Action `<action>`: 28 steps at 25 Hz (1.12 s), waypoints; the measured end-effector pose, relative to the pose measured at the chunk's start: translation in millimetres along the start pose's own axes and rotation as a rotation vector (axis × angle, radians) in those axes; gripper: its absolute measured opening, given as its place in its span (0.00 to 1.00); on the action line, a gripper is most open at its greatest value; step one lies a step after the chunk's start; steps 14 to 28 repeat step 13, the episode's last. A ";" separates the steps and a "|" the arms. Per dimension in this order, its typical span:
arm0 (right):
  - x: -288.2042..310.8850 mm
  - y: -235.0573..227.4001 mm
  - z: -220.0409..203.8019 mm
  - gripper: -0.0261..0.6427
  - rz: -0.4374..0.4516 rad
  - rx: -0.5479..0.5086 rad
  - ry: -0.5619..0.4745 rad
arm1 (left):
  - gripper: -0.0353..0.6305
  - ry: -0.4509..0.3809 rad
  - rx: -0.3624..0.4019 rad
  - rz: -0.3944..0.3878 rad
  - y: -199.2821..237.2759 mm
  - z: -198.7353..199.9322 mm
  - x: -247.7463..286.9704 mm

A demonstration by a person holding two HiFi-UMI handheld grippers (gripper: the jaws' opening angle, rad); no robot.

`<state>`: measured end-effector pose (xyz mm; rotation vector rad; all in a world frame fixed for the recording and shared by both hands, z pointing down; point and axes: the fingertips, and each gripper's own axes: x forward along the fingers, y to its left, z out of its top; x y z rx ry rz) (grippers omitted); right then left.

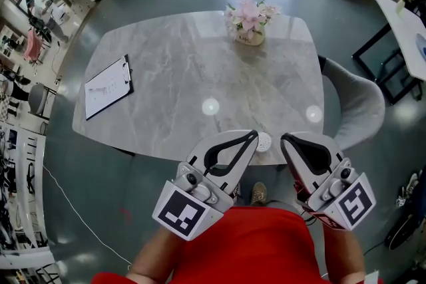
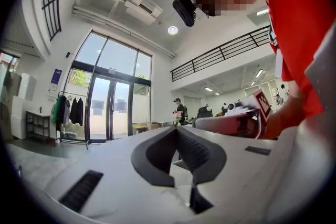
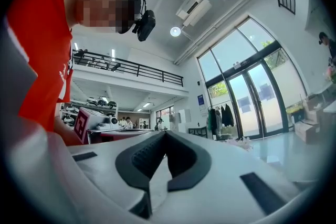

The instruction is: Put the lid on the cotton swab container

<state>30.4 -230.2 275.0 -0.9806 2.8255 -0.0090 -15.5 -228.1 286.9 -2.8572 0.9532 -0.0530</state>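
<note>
In the head view a small white round container (image 1: 264, 141) sits on the grey marble table (image 1: 200, 63), at its near edge. Whether a lid is on it I cannot tell. My left gripper (image 1: 253, 135) and right gripper (image 1: 285, 138) are held close to the person's red-shirted body, above that edge, their tips on either side of the container in the picture. Both are shut with nothing between the pads. The left gripper view shows the left gripper (image 2: 177, 128) closed tip to tip, pointing level across the room. So does the right gripper (image 3: 165, 134) in its own view.
A clipboard with paper (image 1: 108, 86) lies at the table's left side. A pot of pink flowers (image 1: 250, 22) stands at the far middle. A grey chair (image 1: 356, 103) is by the right edge. A white table (image 1: 406, 23) stands further right.
</note>
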 end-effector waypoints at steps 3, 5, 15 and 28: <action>0.9 1.5 -0.2 0.07 0.003 -0.002 0.001 | 0.06 -0.003 0.002 -0.001 0.4 0.0 0.0; 0.9 3.1 -0.4 0.07 0.005 -0.003 0.001 | 0.06 -0.003 0.003 -0.001 -0.3 -0.6 -0.6; 1.5 9.3 -0.4 0.07 0.010 -0.005 0.009 | 0.06 -0.003 -0.007 0.003 -0.5 0.8 -4.9; 1.5 9.3 -0.4 0.07 0.010 -0.005 0.009 | 0.06 -0.003 -0.007 0.003 -0.5 0.8 -4.9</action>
